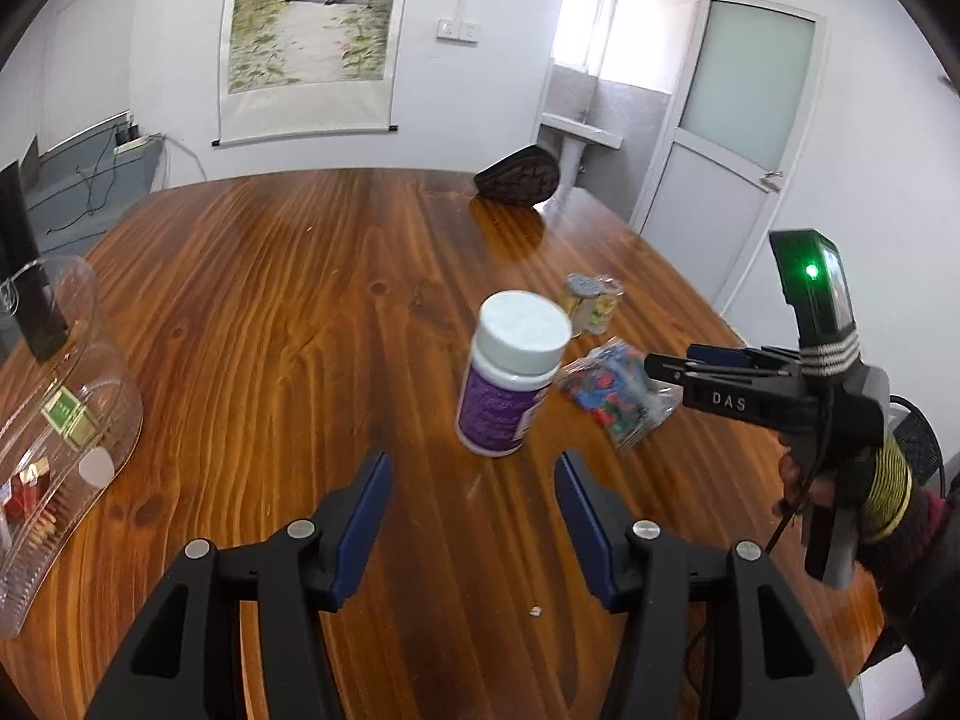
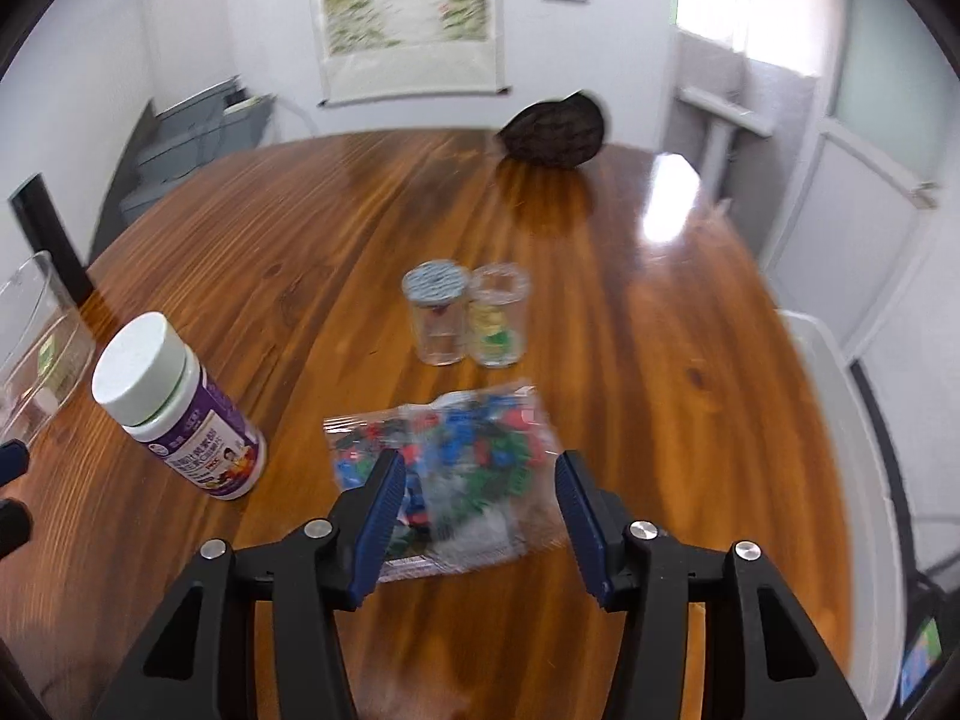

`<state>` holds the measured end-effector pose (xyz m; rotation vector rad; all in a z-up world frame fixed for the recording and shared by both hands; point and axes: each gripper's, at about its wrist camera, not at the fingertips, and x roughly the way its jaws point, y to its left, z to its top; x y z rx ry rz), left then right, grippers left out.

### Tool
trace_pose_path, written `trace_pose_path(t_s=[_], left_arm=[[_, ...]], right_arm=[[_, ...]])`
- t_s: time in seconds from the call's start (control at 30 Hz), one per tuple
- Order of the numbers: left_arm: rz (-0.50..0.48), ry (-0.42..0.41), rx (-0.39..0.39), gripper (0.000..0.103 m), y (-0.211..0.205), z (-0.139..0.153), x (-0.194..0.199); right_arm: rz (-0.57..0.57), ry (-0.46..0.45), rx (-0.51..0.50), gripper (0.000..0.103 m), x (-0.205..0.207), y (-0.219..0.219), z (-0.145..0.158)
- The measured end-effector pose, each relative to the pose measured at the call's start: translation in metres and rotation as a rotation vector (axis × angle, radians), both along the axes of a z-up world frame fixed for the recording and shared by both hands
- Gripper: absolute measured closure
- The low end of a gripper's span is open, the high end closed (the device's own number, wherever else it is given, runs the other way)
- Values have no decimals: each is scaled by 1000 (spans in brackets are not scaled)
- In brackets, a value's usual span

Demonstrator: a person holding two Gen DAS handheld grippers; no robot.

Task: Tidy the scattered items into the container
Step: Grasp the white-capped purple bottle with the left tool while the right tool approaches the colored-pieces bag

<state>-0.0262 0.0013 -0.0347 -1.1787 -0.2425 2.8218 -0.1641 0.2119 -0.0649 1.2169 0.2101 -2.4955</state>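
A white-capped bottle with a purple label (image 1: 507,375) (image 2: 180,414) stands on the wooden table (image 1: 300,300) (image 2: 690,420). My left gripper (image 1: 474,510) is open just short of it, nothing between its fingers. To the bottle's right lies a clear bag of coloured pieces (image 1: 612,399) (image 2: 444,468). My right gripper (image 2: 474,510) (image 1: 660,369) hovers open over the bag, with its blue pads apart from the plastic. Two small clear jars (image 2: 465,315) (image 1: 591,303) stand behind the bag. The clear plastic container (image 1: 66,420) (image 2: 36,336) sits at the left and holds a few small packets.
A dark woven pouch (image 1: 519,177) (image 2: 555,129) rests at the table's far edge. A black upright object (image 1: 24,276) stands behind the container. A small white crumb (image 1: 534,611) lies near my left gripper. A gloved hand (image 1: 870,480) holds the right gripper.
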Motion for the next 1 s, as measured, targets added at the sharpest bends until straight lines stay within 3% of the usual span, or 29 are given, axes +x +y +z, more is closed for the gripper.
trace_pose_path(t_s=[0.07,0.27,0.53,0.73,0.87,1.0], left_arm=[[19,-8,-4,46,-3,-4,0],[11,-8,7,45,-4,-9,-6],[-134,48,43,41,10,-1,-33],[-211,31,10,40,15,-3,-59],[-266,22,-2,40,18,-6,-69],[-307,18,-20,40,23,-7,-77]], right_arm=[[36,-42,-4,35,-8,-8,-8],[121,-58,94,31,-20,-34,-26],[110,-71,75,29,-6,-29,-28],[97,-96,40,28,21,-24,-29],[108,-98,84,22,40,-29,-36],[75,-97,78,27,52,-26,-36]])
